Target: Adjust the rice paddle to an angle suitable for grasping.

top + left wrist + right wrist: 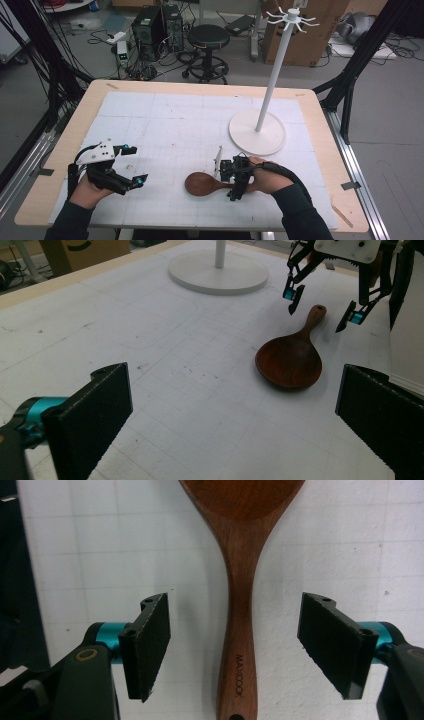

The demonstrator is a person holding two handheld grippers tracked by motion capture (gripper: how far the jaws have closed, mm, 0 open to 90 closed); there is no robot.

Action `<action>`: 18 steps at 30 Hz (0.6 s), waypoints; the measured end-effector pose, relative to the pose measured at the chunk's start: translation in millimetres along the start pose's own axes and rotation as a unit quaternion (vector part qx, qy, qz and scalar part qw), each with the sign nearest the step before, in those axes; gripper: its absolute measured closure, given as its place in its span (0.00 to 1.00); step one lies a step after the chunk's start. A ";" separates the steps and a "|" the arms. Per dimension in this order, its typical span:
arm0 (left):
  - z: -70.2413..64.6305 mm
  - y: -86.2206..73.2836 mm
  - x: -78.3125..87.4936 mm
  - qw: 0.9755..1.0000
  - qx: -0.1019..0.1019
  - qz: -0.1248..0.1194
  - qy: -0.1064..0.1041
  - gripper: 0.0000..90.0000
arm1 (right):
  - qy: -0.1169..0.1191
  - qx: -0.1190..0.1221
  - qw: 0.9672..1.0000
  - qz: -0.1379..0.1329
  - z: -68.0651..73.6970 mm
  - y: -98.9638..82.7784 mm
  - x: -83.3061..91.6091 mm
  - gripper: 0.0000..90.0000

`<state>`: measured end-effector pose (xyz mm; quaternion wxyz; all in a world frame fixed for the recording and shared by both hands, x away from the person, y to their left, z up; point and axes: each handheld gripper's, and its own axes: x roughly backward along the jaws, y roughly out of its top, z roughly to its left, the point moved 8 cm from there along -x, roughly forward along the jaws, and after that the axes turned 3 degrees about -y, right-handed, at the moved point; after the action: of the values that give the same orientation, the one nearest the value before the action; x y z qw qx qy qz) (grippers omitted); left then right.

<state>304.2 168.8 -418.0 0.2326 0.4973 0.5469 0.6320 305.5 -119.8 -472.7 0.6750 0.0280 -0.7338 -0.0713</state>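
Note:
A dark wooden spoon [200, 184] lies flat on the white mat [175, 115], bowl to the left, handle to the right. In the right gripper view its handle [242, 605] runs up between the two black pads, with a gap on each side. My right gripper [229, 184] [235, 645] is open and straddles that handle low over the mat. The left gripper view looks across at the spoon [290, 360] and at the right gripper [320, 315] over the handle's end. My left gripper [136, 164] [235, 420] stands wide open at the near left with nothing between its jaws.
A white stand with a round base [257, 132] [217, 272], a tall pole and hooks at its top [291, 17] stands at the back right of the mat. The wooden table edge [345, 215] frames the mat. Beyond it are a stool [207, 37], computers and boxes.

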 end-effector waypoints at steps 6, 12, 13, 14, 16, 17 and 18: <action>0.0 -0.1 0.0 1.000 0.000 0.000 0.001 0.03 | -0.009 -0.005 1.000 0.013 -2.3 3.5 -5.9 0.35; 0.3 -0.5 -0.1 1.000 -0.001 0.002 0.001 0.03 | -0.005 -0.003 1.000 0.023 -2.5 6.6 -7.1 0.47; 0.3 -0.7 -0.2 1.000 -0.002 0.003 0.001 0.03 | -0.002 -0.003 1.000 0.025 -2.2 6.9 -8.1 0.49; 0.3 -0.7 -0.2 1.000 -0.002 0.003 0.001 0.03 | 0.001 -0.002 1.000 0.027 -2.4 7.0 -9.0 0.50; 0.3 -0.8 -0.2 1.000 -0.002 0.004 0.002 0.03 | -0.005 0.000 0.999 0.033 -4.1 7.0 -9.9 0.52; 0.3 -0.8 -0.2 1.000 -0.002 0.004 0.002 0.03 | -0.001 -0.008 0.999 0.032 -3.4 7.6 -11.6 0.54; 0.2 -0.7 -0.1 1.000 -0.002 0.003 0.002 0.03 | -0.002 -0.010 0.999 0.032 -3.8 8.1 -12.1 0.55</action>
<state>304.3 169.1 -418.7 0.2308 0.4977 0.5442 0.6348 310.8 -110.4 -483.2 0.6761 -0.0018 -0.7346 -0.0573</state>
